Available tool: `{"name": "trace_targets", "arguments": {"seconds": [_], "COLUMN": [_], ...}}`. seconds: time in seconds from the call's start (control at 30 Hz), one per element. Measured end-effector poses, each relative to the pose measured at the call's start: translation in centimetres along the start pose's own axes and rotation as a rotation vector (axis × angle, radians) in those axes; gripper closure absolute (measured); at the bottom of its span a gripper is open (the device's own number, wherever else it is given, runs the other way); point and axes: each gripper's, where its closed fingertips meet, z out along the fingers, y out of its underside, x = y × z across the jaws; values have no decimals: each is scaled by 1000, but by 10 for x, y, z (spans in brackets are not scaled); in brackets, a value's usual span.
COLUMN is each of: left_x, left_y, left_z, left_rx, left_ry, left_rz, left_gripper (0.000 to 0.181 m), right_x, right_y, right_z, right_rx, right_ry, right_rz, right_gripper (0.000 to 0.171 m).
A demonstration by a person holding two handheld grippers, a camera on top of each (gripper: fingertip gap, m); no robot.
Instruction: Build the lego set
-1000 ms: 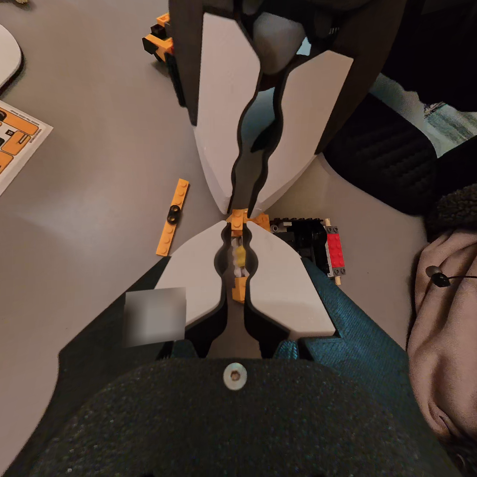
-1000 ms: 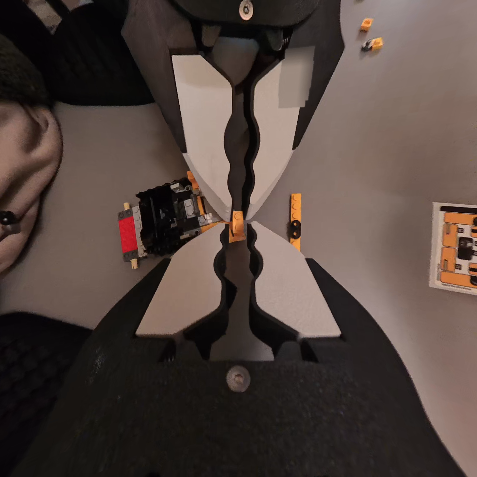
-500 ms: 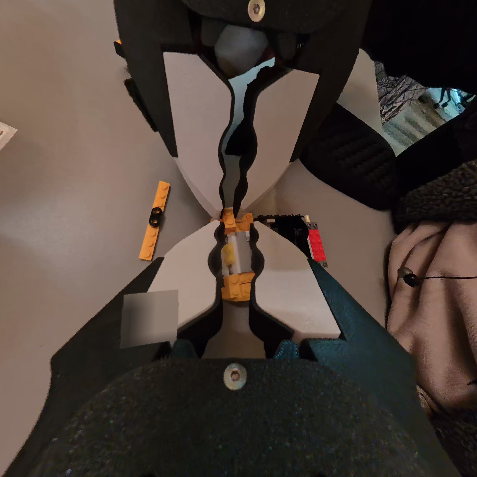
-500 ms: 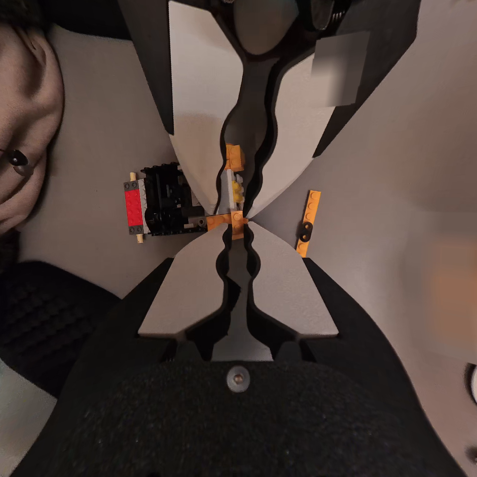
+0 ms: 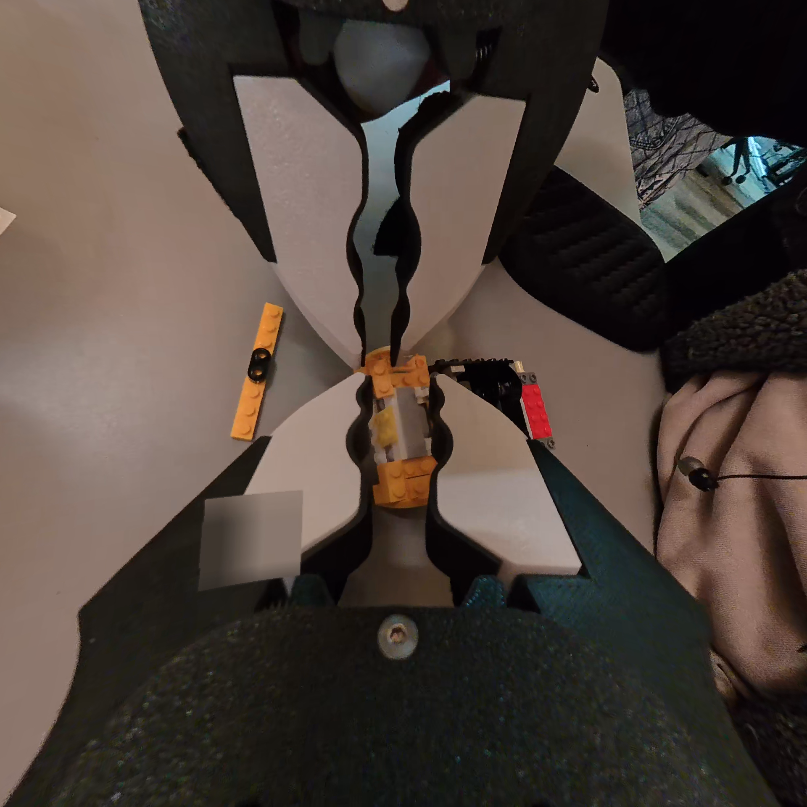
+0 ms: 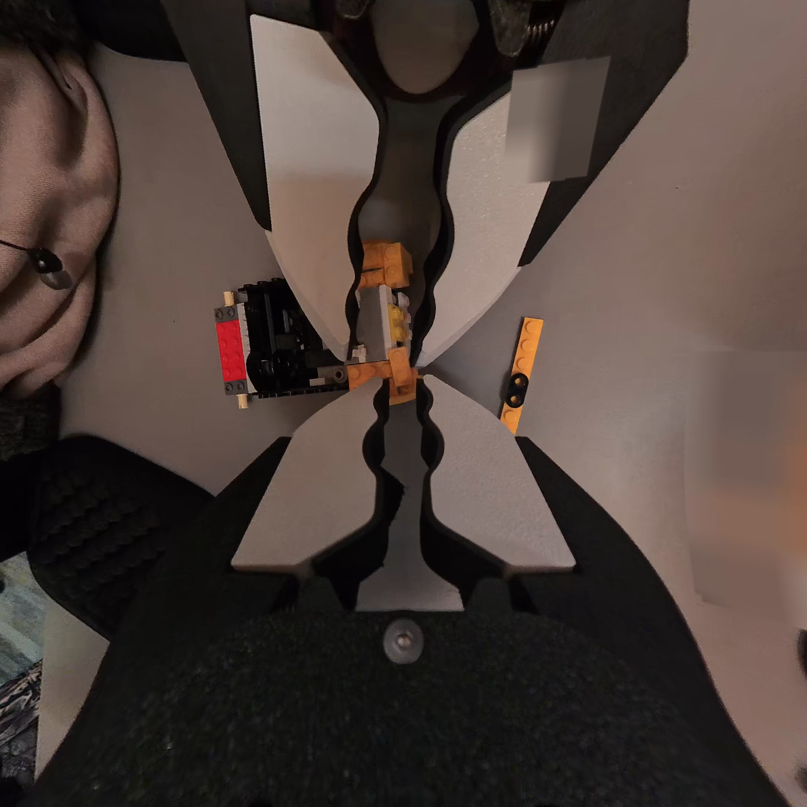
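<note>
**Two grippers meet tip to tip over a small orange-and-grey lego piece**

The left gripper (image 5: 399, 384) is closed on an orange-and-grey lego sub-assembly (image 5: 401, 441), which sits lengthwise in the narrow gap between its white fingers (image 5: 314, 441). The piece has orange studded blocks at its near and far ends, a grey middle section and a small yellow part on its left side. It is held above the grey table (image 5: 109, 262).

The right gripper (image 6: 399, 384) faces it from the far side, its tips meeting the left gripper's tips. Its jaws stand narrow, pinching a small orange plate (image 6: 399, 371) that lies on the orange end of the sub-assembly. In the right wrist view the same sub-assembly shows beyond the fingertips, between the other gripper's white fingers.

On the table, just right of the gripper tips in the left wrist view, lies a black lego build with a red plate at its end (image 5: 535, 410); whether it touches the held piece cannot be told. To the left, apart from the grippers, a long orange plate with a small black part across it (image 5: 257, 371) lies flat. At the right edge is a person's beige sleeve (image 5: 720, 502).
</note>
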Motion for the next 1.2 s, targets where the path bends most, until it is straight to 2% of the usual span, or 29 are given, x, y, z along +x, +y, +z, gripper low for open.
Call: {"name": "trace_targets", "arguments": {"seconds": [0.33, 0.6, 0.9, 1.2], "left_x": [-1, 3, 4, 5], "left_y": [0, 5, 4, 1], "left_z": [-5, -1, 0, -1], "left_rx": [5, -11, -1, 16], "left_ry": [-5, 22, 28, 24], "left_rz": [-1, -8, -9, -2], "left_gripper": [156, 155, 154, 154], "right_x": [0, 2, -2, -1], "right_y": [3, -2, -4, 0], "right_z": [-2, -6, 2, 1], "right_rx": [6, 89, 46, 19], "right_ry": [-15, -45, -66, -48], "right_rz": [17, 50, 29, 97], "right_gripper": [160, 159, 161, 163]}}
